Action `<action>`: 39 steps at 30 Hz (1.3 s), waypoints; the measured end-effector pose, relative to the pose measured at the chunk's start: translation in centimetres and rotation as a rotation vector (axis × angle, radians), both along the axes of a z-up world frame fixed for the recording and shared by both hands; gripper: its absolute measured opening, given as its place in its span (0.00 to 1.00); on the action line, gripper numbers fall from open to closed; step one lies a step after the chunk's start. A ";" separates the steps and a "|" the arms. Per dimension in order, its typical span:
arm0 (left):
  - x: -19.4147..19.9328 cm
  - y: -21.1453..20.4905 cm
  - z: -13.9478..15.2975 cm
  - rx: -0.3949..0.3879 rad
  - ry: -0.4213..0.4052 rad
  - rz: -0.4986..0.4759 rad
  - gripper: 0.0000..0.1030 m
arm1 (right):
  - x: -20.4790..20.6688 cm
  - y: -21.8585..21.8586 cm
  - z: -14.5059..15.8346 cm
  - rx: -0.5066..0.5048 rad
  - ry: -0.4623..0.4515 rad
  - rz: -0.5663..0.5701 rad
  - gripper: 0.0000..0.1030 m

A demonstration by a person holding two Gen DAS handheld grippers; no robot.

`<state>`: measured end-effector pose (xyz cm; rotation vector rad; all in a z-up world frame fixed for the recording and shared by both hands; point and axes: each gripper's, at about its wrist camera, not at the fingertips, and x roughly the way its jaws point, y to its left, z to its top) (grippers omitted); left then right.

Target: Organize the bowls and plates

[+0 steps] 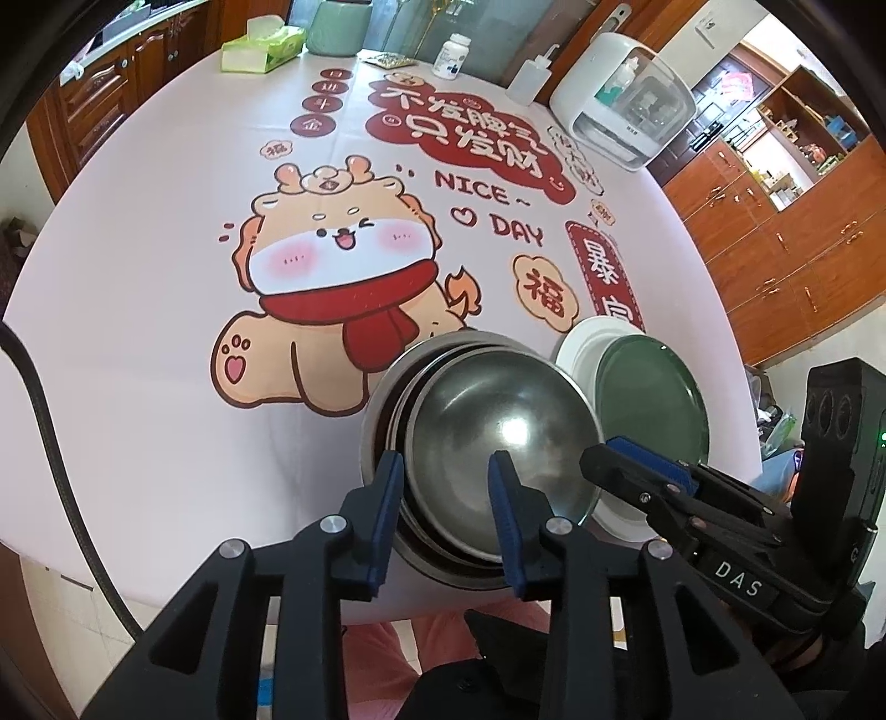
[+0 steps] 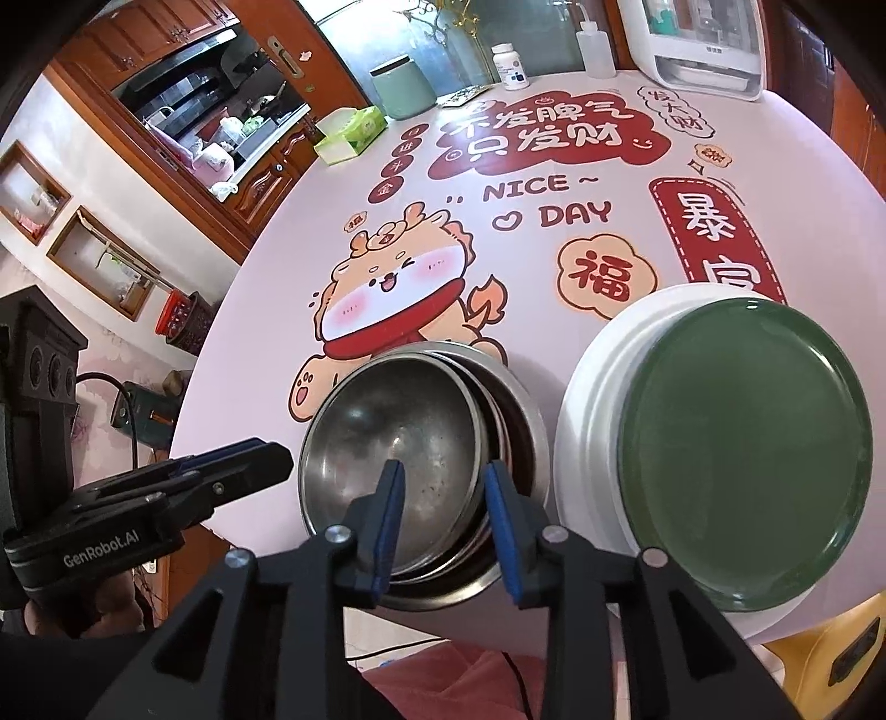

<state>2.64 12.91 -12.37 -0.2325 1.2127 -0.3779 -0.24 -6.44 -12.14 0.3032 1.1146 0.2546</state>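
Your left gripper (image 1: 446, 518) and right gripper (image 2: 443, 518) both hang spread and empty over the near rim of the nested steel bowls (image 2: 421, 459), at the table's near edge. Just right of them, a green plate (image 2: 742, 448) lies on a white plate (image 2: 587, 387). Far across the tablecloth (image 1: 138, 277) stand a tissue box (image 1: 263, 47) and a pill bottle (image 1: 453, 55).
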 end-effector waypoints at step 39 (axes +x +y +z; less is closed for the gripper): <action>3.3 -0.4 -4.5 0.024 0.201 -0.020 0.64 | 0.4 -4.5 -5.4 0.309 0.235 -0.219 0.50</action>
